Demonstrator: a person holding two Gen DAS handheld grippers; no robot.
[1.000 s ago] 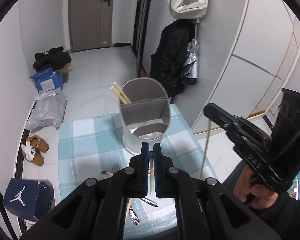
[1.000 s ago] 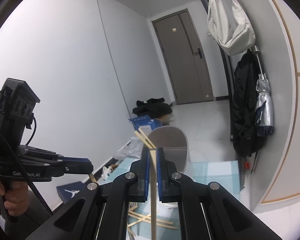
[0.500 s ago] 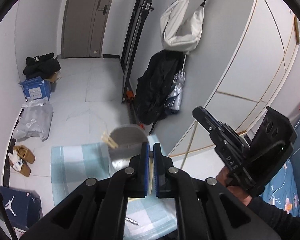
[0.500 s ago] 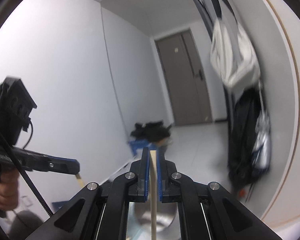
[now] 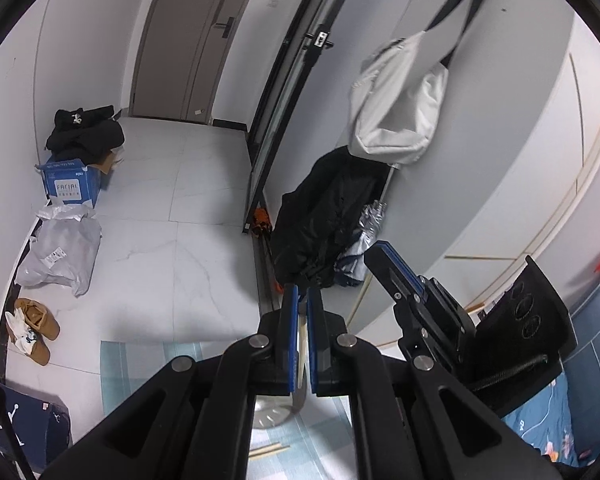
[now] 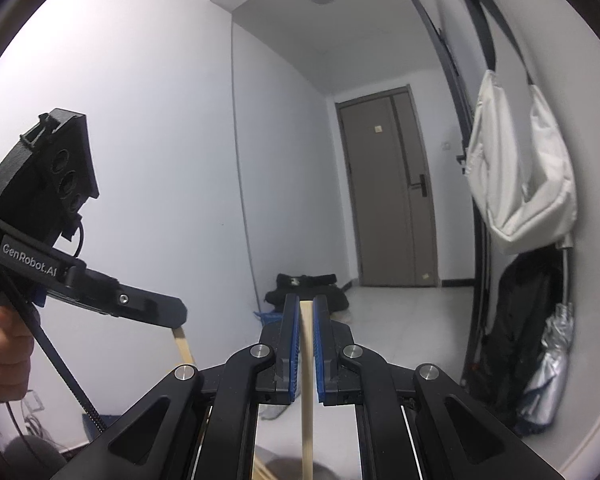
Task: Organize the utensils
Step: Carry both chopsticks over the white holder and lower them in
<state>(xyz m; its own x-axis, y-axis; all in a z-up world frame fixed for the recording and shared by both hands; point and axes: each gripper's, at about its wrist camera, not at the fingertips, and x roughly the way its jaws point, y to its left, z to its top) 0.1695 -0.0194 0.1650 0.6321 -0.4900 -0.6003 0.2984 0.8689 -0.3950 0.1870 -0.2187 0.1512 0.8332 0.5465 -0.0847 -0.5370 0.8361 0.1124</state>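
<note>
Chopsticks are the concern: one pale wooden chopstick is pinched upright by the right gripper, another by the left gripper, both above the checked tablecloth near its far edge, over the steel holder. Light, stiff and smooth, each is judged likely to pivot unless clamped near mid-length

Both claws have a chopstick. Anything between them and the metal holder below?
Nothing visible does. The left claw grips its chopstick above the metal holder; the right claw grips its chopstick. Both claw bodies hide most of the holder.
</note>
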